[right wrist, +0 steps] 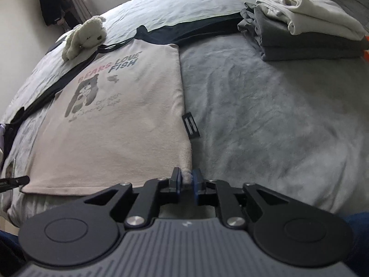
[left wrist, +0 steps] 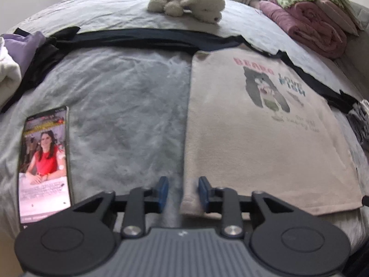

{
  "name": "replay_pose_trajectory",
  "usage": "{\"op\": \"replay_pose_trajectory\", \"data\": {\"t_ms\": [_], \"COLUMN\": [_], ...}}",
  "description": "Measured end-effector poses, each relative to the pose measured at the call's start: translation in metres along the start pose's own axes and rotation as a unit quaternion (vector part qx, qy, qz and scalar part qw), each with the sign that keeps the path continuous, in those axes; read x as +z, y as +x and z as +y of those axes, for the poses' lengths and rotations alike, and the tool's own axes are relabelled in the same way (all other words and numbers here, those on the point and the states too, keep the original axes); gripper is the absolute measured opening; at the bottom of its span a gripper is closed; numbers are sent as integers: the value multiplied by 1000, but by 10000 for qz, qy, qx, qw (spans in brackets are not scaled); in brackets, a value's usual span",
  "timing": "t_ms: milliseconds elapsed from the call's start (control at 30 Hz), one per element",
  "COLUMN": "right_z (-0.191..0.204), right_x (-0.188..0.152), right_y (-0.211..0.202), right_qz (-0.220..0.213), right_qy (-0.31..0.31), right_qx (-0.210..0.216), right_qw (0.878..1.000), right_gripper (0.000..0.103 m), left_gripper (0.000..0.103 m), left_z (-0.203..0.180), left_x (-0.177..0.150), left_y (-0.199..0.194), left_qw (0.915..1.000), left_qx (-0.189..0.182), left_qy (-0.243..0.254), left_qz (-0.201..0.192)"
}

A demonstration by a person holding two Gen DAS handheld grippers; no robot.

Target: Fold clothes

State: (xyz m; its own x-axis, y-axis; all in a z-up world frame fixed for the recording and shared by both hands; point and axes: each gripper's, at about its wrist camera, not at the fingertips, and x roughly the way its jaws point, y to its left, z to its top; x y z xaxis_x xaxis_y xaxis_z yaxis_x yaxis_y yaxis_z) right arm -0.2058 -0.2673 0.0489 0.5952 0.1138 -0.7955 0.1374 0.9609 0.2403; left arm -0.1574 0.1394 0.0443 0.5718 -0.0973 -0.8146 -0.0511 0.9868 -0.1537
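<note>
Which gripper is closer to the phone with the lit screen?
Left. The left gripper sits just beside the lit-screen phone; the right gripper pinches the pale pink printed T-shirt's far corner.

The bed [right wrist: 265, 115] wears a soft, matt grey cover, faintly fuzzy and creased. The T-shirt [right wrist: 120, 124] is matt pale-pink knit cloth with a flat, slightly faded print. The plush toy [left wrist: 189, 2] near the far edge is shaggy cream pile. The phone [left wrist: 45, 164] has a glossy glass screen. Both tongs [left wrist: 182, 194] [right wrist: 185, 182] are matt black plastic with blue pads [left wrist: 162, 192], shiny metal pivot screws and a ribbed grey body.
</note>
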Motion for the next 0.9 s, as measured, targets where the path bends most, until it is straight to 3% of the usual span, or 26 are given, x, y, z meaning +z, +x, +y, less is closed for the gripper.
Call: {"op": "replay_pose_trajectory", "data": {"t_ms": [133, 267, 533, 667, 900], "right_z": [-3, 3, 44, 61, 63], "right_x": [4, 17, 53, 61, 85], "right_y": [-8, -5, 45, 72, 94], "right_qz": [-210, -377, -78, 86, 16], "right_qy": [-2, -124, -1046, -1429, -1533], "right_qx": [-28, 56, 380, 373, 399], "right_qw": [9998, 9992, 9938, 9890, 9874], "right_gripper": [35, 35, 35, 35, 37], "left_gripper": [33, 35, 35, 36, 37], "left_z": [2, -5, -55, -70, -75], "left_x": [8, 23, 43, 48, 77], "left_y": [-7, -2, 43, 62, 84], "left_qw": [9998, 9996, 9986, 9956, 9947], "left_qx": [68, 119, -16, 147, 217], "left_qy": [-85, -79, 501, 863, 915], "left_qz": [-149, -255, -190, -324, -414]}}
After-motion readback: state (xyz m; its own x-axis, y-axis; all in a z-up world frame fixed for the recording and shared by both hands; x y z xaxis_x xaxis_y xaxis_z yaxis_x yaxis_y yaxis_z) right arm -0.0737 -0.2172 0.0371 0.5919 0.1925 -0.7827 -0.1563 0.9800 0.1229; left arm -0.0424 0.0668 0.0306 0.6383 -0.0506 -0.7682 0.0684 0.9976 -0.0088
